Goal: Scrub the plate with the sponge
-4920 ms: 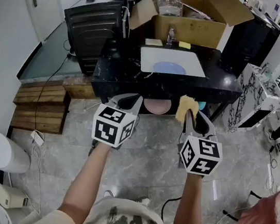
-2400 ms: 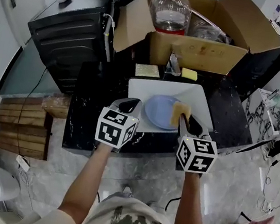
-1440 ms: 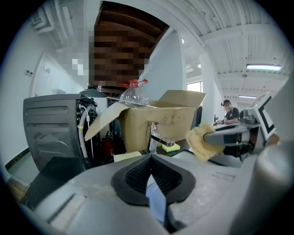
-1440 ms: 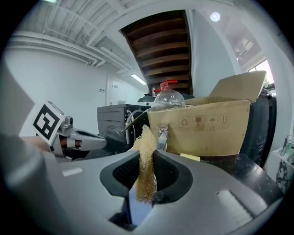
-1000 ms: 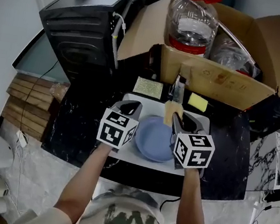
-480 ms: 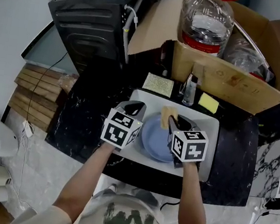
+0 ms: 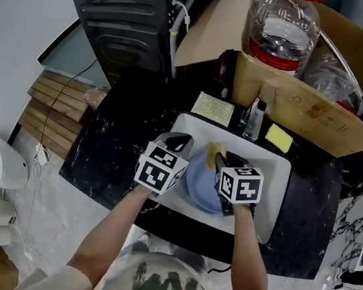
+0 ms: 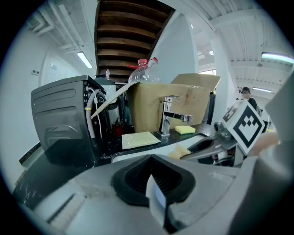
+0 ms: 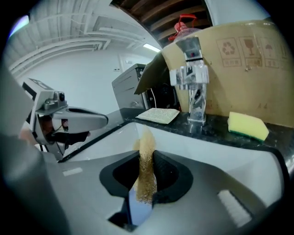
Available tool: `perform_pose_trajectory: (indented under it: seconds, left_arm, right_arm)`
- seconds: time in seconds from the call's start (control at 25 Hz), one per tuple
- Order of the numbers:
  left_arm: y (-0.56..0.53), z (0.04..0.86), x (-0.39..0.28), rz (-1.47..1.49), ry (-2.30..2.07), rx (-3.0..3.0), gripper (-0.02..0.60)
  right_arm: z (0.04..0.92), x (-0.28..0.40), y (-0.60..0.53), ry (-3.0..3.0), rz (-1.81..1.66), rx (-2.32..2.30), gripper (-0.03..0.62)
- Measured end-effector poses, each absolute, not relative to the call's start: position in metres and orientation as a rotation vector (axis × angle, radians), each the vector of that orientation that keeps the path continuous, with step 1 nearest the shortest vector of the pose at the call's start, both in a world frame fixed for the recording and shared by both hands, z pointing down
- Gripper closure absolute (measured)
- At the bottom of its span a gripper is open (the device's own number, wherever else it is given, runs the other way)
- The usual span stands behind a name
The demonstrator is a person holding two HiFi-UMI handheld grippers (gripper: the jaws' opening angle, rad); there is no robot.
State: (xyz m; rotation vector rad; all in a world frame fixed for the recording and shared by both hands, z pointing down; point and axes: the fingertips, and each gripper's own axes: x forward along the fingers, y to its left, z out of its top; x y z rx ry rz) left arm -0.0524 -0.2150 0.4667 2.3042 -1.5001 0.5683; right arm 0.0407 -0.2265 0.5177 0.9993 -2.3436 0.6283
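Our right gripper [image 7: 221,162] pinched the tan sponge [image 7: 214,150] between its jaws. The sponge stood on its thin side and stuck out past the tips. It was over the far part of the blue plate [image 7: 201,186]. We could not tell if it touched. The plate lay in the white sink [image 7: 271,188]. Our left gripper [image 7: 180,139] was just beside the plate's left edge, with its jaws pressed close together. Behind the sink stood a tap [image 7: 255,116]. A cloth [image 7: 214,109] lay to its left and a yellow sponge [image 7: 279,138] to its right.
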Motion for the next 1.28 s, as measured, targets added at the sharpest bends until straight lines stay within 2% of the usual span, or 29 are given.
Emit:
perform_pose_trajectory:
  seconds: [0.48, 1.28]
  left_arm:
    - [-0.226, 0.474, -0.055, 0.599, -1.559, 2.260, 0.581]
    - [-0.236, 0.496, -0.036, 0.607, -1.342, 2.367, 0.581]
  right_arm:
    - [0.565, 0.031, -0.234, -2.330, 0.829, 0.947, 0.525]
    - [0.622, 0.015, -0.226, -2.187, 0.922, 1.012, 0.525]
